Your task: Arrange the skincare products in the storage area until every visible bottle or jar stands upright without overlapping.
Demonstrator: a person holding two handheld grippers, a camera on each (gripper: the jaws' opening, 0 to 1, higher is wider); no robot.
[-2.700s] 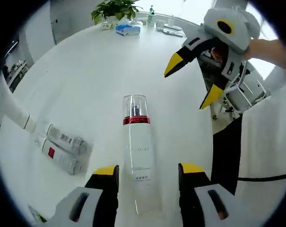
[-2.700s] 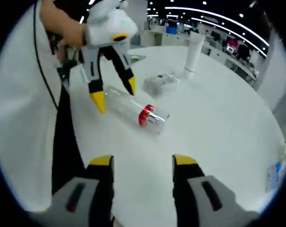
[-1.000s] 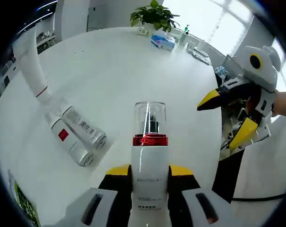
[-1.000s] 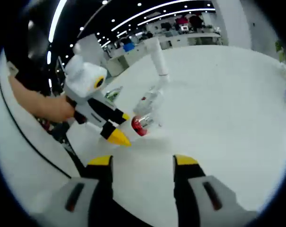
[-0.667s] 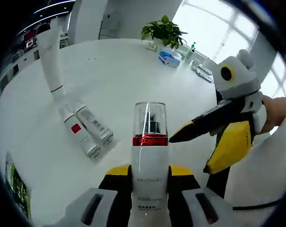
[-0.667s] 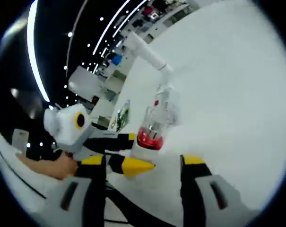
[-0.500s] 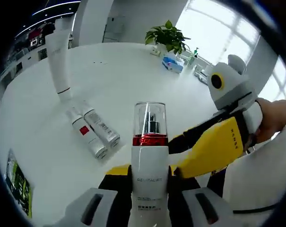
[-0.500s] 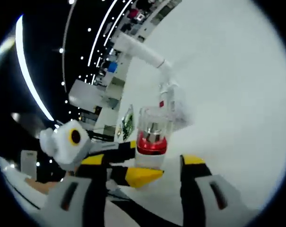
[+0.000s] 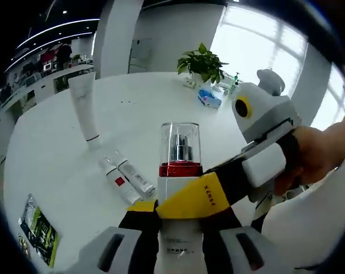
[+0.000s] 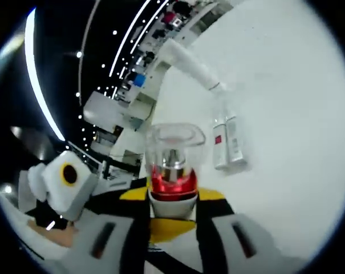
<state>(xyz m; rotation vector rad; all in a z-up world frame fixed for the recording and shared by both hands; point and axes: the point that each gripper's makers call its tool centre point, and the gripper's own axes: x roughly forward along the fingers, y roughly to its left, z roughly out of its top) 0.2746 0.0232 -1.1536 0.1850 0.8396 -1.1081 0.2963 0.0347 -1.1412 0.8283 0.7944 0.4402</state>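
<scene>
Two tools, left tool (image 9: 178,210) and right tool (image 10: 172,202), both clamping the clear-capped red-collared white pump bottle (image 9: 180,165) upright, two small white tubes (image 9: 126,178) lying flat on the white tabletop (image 9: 138,114), awaiting standing.

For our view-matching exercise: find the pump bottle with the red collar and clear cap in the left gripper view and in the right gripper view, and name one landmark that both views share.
Left gripper view: the pump bottle stands in the lower centre, between that gripper's jaws.
Right gripper view: the pump bottle rises in the lower centre, between the jaws.
Shared landmark: the tall white tube, with the two small tubes lying by it.
</scene>
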